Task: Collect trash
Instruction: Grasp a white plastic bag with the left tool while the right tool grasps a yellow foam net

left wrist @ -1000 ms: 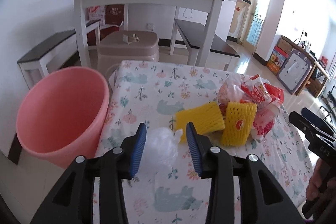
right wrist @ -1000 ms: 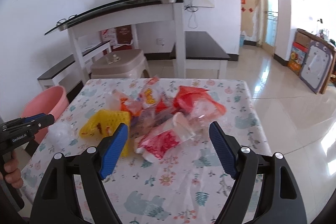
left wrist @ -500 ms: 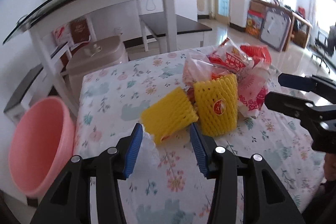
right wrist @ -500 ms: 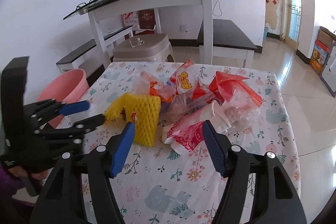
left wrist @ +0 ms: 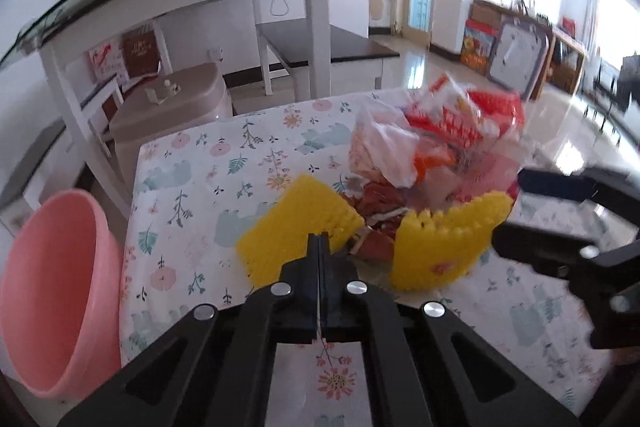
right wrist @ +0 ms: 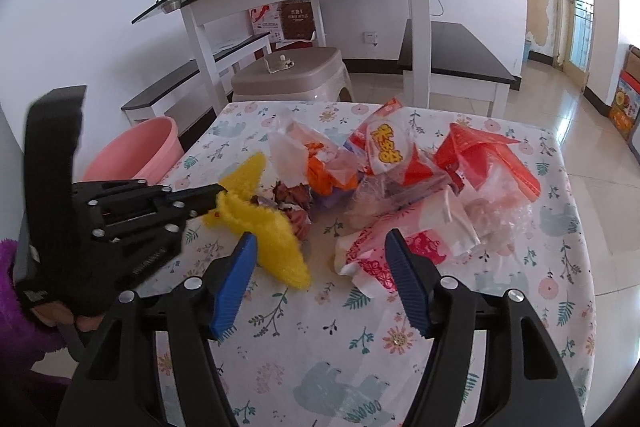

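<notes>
On the flowered surface (right wrist: 360,327) the left tongs (left wrist: 320,241) have just snapped shut at the edge of a yellow foam net (left wrist: 288,223), apparently pinching it, while the right tongs (right wrist: 320,259) hang released, a second foam net (right wrist: 276,239) beside their left finger, a red-and-white wrapper (right wrist: 384,251) between them.

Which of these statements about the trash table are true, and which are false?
1. The left gripper has its jaws shut. True.
2. The right gripper is clamped on a snack wrapper. False: its jaws stand open, touching nothing.
3. The pink bucket stands on the floral tablecloth. False: it stands beside the table, below its edge.
4. Two yellow foam nets lie on the tablecloth. True.
</notes>
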Available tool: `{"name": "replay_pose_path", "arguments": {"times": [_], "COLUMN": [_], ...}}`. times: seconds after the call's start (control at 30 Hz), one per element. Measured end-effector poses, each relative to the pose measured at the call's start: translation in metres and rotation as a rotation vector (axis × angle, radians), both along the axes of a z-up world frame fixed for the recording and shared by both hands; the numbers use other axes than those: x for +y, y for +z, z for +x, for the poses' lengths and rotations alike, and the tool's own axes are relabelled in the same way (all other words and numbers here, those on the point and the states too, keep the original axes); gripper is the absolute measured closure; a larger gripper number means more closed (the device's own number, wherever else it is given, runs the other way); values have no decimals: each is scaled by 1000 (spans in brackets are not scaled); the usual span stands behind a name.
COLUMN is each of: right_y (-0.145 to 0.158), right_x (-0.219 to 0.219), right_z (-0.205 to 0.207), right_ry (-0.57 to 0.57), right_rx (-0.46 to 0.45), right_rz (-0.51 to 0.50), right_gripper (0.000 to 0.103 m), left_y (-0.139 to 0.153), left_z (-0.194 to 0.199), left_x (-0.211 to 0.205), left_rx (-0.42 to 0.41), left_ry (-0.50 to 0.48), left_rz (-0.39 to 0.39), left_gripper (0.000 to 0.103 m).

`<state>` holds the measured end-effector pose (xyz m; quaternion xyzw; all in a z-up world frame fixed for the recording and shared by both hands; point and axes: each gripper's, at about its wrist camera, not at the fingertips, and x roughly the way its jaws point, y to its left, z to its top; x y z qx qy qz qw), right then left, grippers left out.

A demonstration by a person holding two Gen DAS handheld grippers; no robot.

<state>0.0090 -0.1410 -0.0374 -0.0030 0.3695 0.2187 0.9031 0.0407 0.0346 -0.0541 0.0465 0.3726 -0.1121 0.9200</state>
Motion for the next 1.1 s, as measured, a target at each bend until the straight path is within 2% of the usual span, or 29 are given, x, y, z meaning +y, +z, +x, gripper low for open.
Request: {"name": "replay_pose_path", "arguments": {"times": [0.07,0.23,0.33,0.47,0.5,0.57,0.8,0.87,0.93,1.0,1.1], "right_y": [-1,-6,-9,-14,-14,-13,7,14,19,23,27], "right_x": [2,9,14,16,17,16,15,14,15,15,19], "right_z": [4,9,12,17,18,18,10,9,10,10,9], "right_ry": [9,39,60,81,83,86,108,109,111,113,123], "right_rx": [12,40,60,104,112,111,53,38,27,19,11], "right_rz": [10,18,25,58,70,78,99,108,109,112,109], "right_gripper": [37,49,62,90,92,93,94,94,94,94,94], "left_y": [6,29,38,43,44,46,56,54,52,47,37], "left_z": [-4,-16,-22,-28,-29,-31,-44,-50,-58,-66,-70], "left_x": [8,36,55,81,90,98,114,109,101,87,66], "left_rx": [-4,-29,-33,-11,-5,-8,-22,-10,-3,-10,3], "left_ry": [5,34,70,116,131,147,158,138,120,92,64], "left_rz": [-51,-164,-221,-339,-375,-393,-405,-386,-360,-315,-222], "left_gripper": [103,103,103,103,103,103,103,95,63,59,58]}}
